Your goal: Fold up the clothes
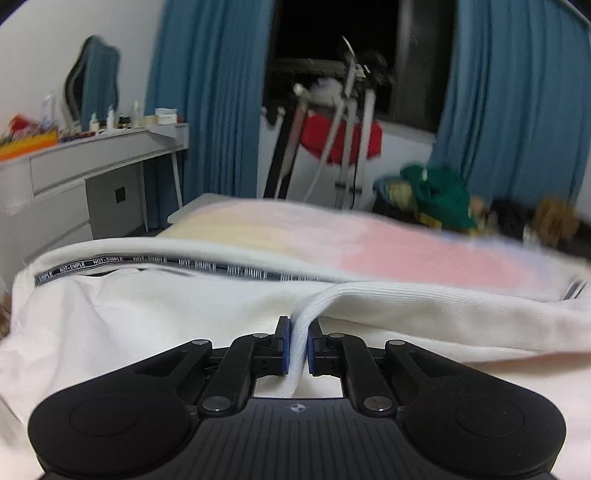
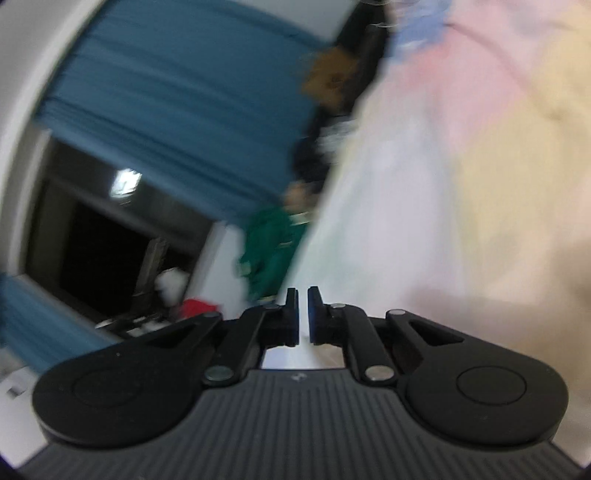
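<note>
The left gripper (image 1: pixel 299 341) is clamped on the ribbed collar (image 1: pixel 388 291) of a white shirt (image 1: pixel 147 317). The blue pads (image 1: pixel 283 341) squeeze a fold of the collar, and the cloth runs down between the jaws. The shirt lies spread over the near edge of the bed (image 1: pixel 332 236), right under the gripper. A black tape (image 1: pixel 110 263) with white letters runs inside the neck of the shirt. Past the shirt, the bed cover shows soft yellow and pink patches. At the far right corner of the bed sits a pile of clothes, with a green one (image 1: pixel 439 195) on top. A grey desk (image 1: pixel 92 162) with bottles and small things stands to the left of the bed. Blue curtains (image 1: pixel 207 99) hang on both sides of a dark window (image 1: pixel 332 29). A red cloth (image 1: pixel 343 140) hangs on a rack below the window. The right gripper (image 2: pixel 303 314) has its jaws almost together, with only a thin gap. The right view is tilted and very blurred, so it is hard to tell if any cloth is between them. Beside it is the pastel bed cover (image 2: pixel 480 166), with the green cloth (image 2: pixel 273 243) and a blue curtain (image 2: pixel 177 110) further off.
</note>
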The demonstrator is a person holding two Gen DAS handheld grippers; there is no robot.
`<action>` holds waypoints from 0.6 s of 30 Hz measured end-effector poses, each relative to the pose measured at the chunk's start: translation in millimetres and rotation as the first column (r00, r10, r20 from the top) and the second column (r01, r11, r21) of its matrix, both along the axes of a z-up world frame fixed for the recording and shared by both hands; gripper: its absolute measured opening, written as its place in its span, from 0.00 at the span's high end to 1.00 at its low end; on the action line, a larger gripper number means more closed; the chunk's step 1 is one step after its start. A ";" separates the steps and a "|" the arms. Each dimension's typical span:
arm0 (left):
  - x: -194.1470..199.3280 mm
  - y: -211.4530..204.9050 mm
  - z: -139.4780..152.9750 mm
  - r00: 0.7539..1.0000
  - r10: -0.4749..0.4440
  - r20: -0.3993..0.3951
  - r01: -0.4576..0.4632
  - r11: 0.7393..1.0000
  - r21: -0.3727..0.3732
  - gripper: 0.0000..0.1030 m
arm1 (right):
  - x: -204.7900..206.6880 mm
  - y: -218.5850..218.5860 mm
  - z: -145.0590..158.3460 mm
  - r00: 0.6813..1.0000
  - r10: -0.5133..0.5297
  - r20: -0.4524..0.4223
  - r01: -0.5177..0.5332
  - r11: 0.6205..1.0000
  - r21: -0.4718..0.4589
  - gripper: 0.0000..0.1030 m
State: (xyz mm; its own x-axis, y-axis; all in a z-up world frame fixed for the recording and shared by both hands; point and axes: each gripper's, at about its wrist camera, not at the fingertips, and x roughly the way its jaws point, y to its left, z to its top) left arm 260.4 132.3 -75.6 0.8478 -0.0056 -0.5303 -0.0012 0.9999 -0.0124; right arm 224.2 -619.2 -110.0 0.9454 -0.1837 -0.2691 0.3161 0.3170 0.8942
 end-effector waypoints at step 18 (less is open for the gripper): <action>-40.1 -38.9 -16.7 0.992 -0.080 -0.095 0.089 0.992 0.090 0.50 | -50.1 70.6 -4.0 0.911 0.213 -0.354 -0.205 0.977 0.062 0.38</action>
